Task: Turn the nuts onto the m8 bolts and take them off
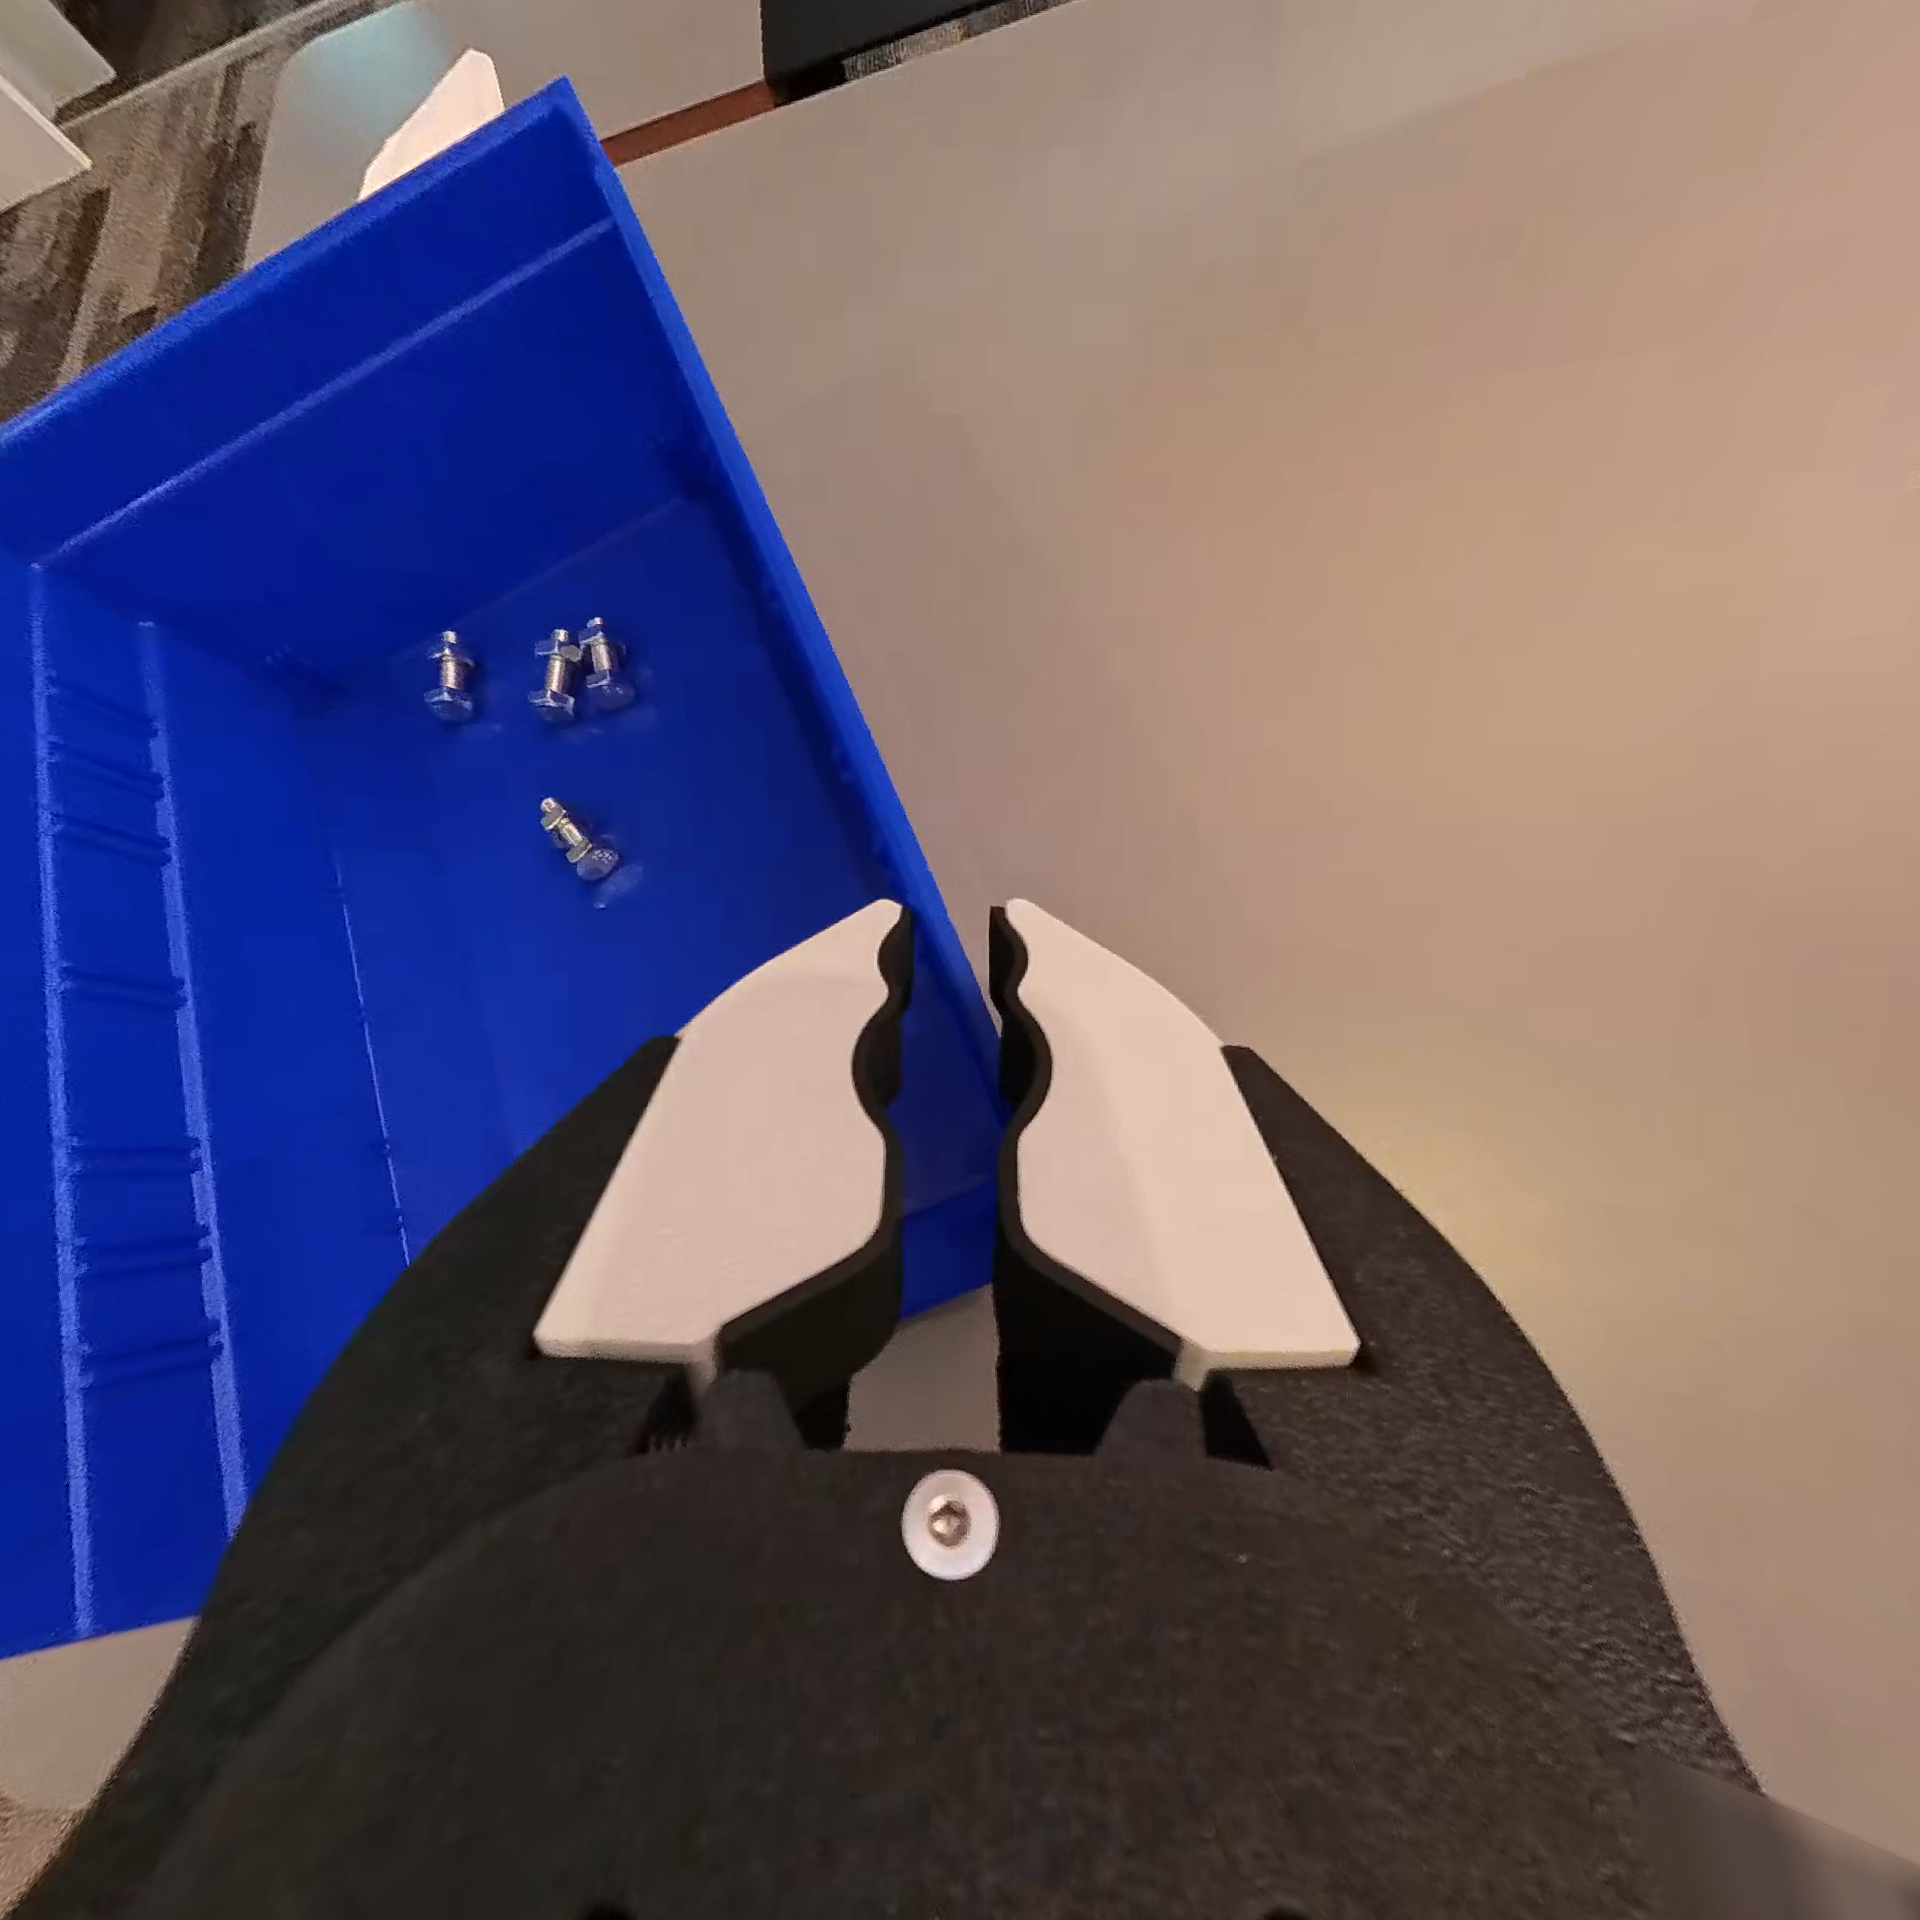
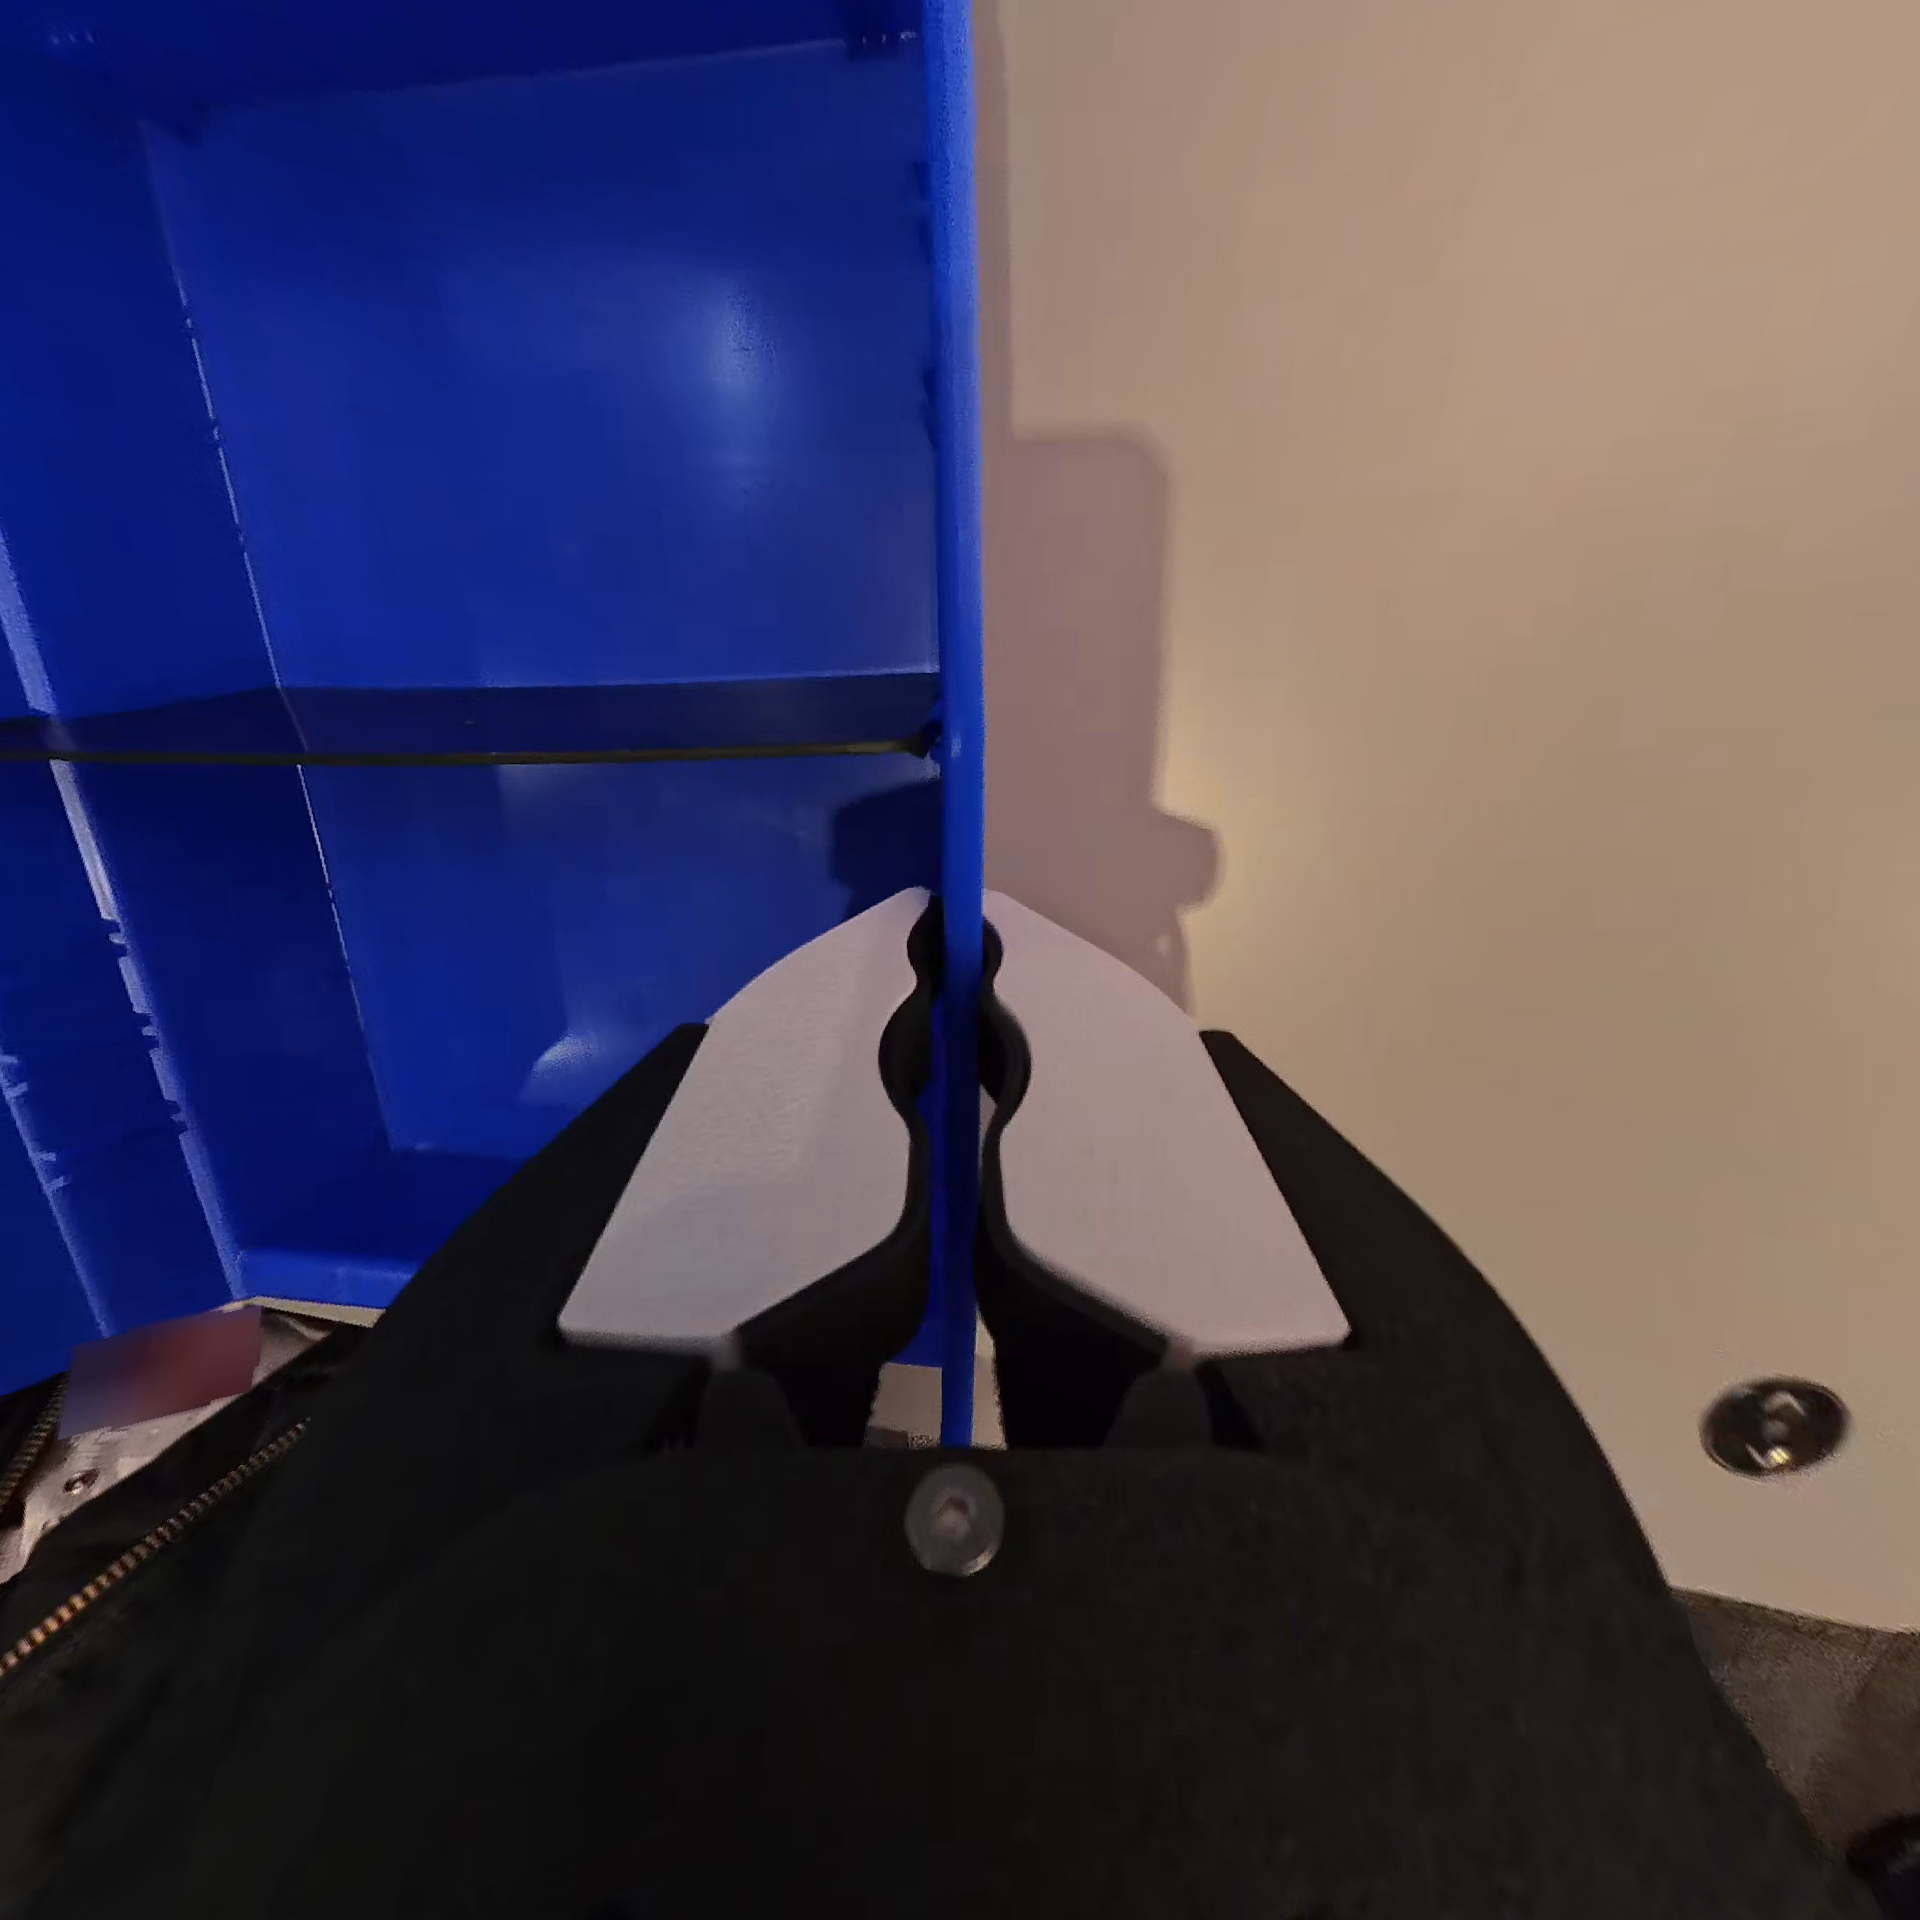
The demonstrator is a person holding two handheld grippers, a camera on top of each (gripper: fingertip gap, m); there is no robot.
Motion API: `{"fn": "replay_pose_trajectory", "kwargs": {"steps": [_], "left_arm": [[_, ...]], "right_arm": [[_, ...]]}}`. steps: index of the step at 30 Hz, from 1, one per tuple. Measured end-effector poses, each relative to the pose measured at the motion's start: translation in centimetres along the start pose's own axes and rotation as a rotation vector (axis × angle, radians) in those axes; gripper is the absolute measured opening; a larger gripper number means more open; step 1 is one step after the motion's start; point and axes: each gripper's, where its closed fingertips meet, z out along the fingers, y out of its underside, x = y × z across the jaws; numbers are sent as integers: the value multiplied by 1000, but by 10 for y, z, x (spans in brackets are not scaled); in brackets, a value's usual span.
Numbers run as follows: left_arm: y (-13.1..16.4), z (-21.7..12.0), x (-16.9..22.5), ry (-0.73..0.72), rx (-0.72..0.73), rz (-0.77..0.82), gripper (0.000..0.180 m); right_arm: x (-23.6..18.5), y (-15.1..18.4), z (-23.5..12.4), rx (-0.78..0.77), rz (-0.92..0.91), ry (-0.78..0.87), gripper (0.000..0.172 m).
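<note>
With the right gripper [image 2: 954, 940] pinching the blue bin's wall [image 2: 958, 520] and the left gripper [image 1: 951, 935] slightly spread astride it, steadying the bin so the bolts [image 1: 540, 675] stayed put seemed wise.

Warm, soft indoor light falls on the pale table [image 1: 1351, 623], which shades from grey to peach toward the right. In the right wrist view a broad glare patch sits on the floor of the blue bin [image 2: 727, 343], and a blocky shadow [image 2: 1081, 644] lies just beside its wall (edges soft). Both views bow straight lines at the edges. The near gripper bodies look slightly blurred; the bolts [image 1: 551, 675] are small but fairly sharp.
</note>
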Motion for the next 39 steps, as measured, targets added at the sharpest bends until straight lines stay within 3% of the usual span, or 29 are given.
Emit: {"fn": "replay_pose_trajectory", "kwargs": {"steps": [9,15,22,32,39], "left_arm": [[13,-11,-10,-21,-13,42,11],[22,-19,-15,-43,-19,44,9],[26,-22,-18,-84,-34,34,7],[25,-21,-18,-110,-25,22,6],[26,-22,-19,-86,-12,15,6]], "right_arm": [[126,37,-29,43,199,52,3],[181,33,-36,51,201,47,3],[208,14,-34,30,122,11,3],[218,14,-37,57,109,8,3],[223,11,-57,143,45,89,25]]}}
